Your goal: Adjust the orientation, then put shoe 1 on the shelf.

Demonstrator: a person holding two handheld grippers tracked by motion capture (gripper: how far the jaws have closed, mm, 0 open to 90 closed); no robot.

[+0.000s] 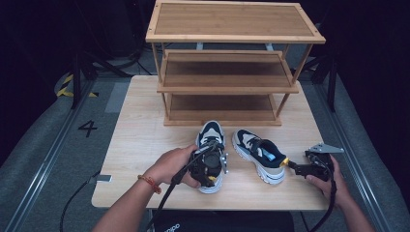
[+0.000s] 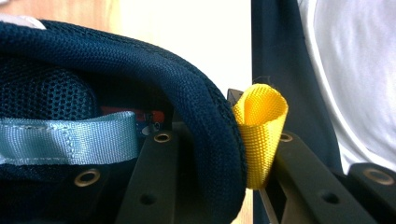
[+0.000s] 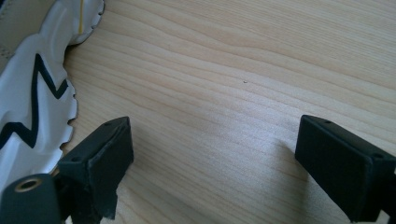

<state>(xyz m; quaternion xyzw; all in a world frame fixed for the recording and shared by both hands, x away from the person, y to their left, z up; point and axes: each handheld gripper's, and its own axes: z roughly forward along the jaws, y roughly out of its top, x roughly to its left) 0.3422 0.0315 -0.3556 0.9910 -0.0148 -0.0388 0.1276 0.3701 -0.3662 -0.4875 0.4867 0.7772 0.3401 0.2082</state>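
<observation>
Two navy, white and beige sneakers lie on the wooden table [image 1: 140, 145]. My left gripper [image 1: 209, 166] sits on the heel of the left sneaker [image 1: 211, 135]. In the left gripper view my left gripper [image 2: 219, 140] is shut on the navy heel collar [image 2: 205, 107], with one jaw inside the shoe and the other outside against the yellow pull loop [image 2: 259, 126]. The right sneaker [image 1: 256, 152] lies toe away from me. My right gripper [image 1: 300, 168] is just right of its heel, open. In the right gripper view my right gripper [image 3: 215, 140] hovers over bare wood beside the white sole [image 3: 32, 107].
A three-tier wooden shoe rack [image 1: 227, 72] stands at the back of the table, its lowest shelf just beyond the sneakers' toes. Cables trail from both grippers off the front edge. Grey floor with a "4" mark [image 1: 87, 128] lies to the left.
</observation>
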